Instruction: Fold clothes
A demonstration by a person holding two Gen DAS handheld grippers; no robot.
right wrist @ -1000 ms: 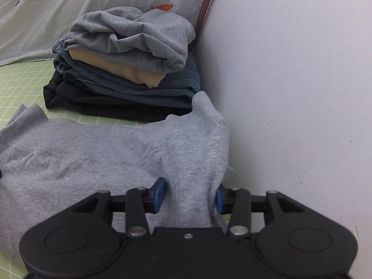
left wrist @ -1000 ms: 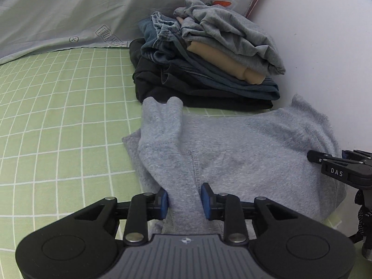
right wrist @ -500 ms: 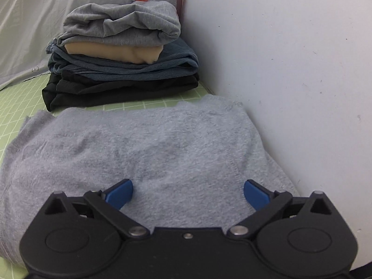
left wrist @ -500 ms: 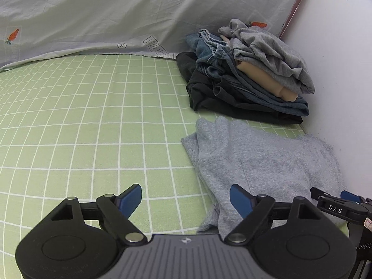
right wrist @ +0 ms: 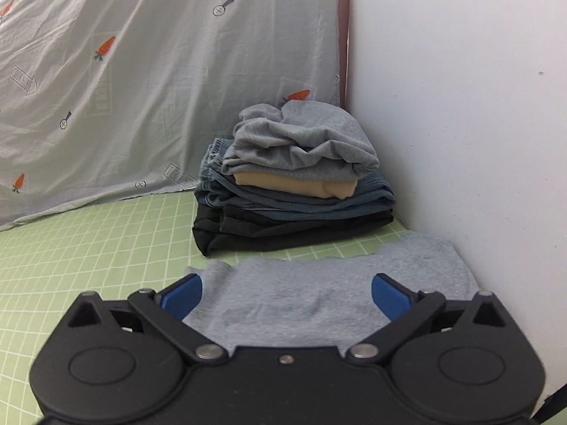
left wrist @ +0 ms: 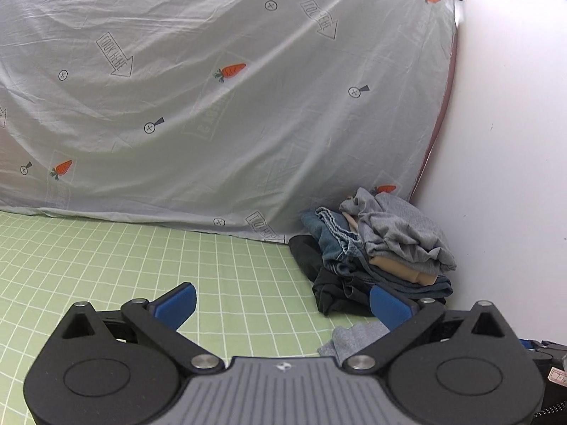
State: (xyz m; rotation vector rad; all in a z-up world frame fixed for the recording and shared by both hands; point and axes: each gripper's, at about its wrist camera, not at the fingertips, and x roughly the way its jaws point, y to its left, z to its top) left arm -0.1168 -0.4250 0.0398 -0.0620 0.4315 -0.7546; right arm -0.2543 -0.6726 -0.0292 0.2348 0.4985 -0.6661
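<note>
A folded grey garment lies flat on the green checked sheet, against the white wall. In the left wrist view only a corner of the grey garment shows past the gripper body. A stack of folded clothes stands behind it in the corner: black at the bottom, then denim, tan and grey on top; it also shows in the left wrist view. My right gripper is open and empty, above the near part of the grey garment. My left gripper is open and empty, above the sheet to the left of the garment.
A pale sheet with carrot prints hangs at the back. A white wall closes off the right side. The green checked sheet stretches to the left. Part of the right gripper shows at the lower right of the left wrist view.
Both grippers let go of the grey garment and opened. Both then rose and drew back; the left view tilted up, so the garment now lies flat and mostly below it.
</note>
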